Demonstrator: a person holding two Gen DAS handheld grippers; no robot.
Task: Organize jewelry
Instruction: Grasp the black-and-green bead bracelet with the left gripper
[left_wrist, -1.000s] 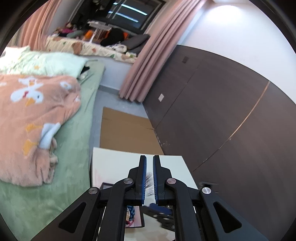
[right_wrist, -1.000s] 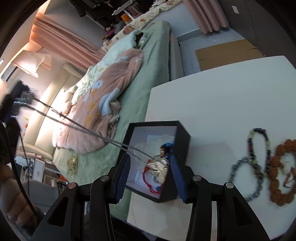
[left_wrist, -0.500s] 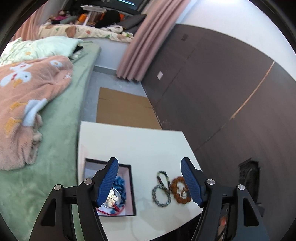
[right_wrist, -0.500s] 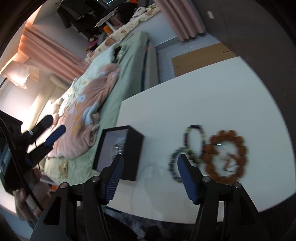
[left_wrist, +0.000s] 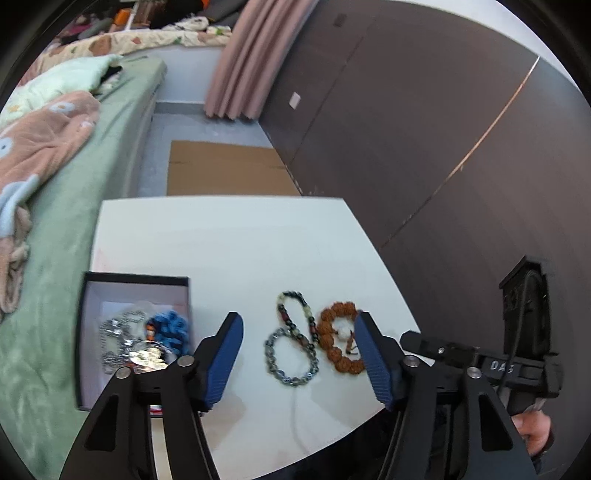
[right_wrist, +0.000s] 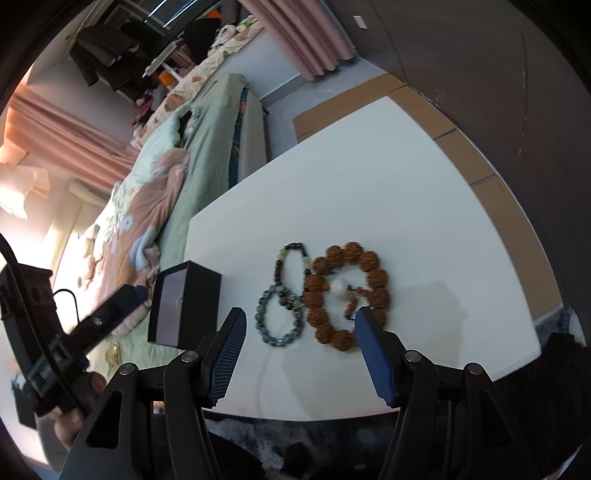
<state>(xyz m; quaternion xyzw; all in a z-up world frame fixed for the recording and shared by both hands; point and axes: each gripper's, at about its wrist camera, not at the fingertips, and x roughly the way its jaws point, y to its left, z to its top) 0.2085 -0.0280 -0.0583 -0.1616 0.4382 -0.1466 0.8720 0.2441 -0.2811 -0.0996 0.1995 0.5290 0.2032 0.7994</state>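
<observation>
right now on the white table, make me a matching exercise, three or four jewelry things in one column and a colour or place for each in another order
Things:
1. large-bead bracelet
2. small round-bead bracelet
3. black box
4. blue beads

Descriptions:
A. grey, loose on the table
B. open, at the table edge nearest the bed
C. brown, loose on the table
D. inside the box

Pairs: 1-C, 2-A, 3-B, 4-D

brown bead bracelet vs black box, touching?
Apart. The right wrist view shows bare white table and two darker bracelets between the brown bead bracelet and black box.
</observation>
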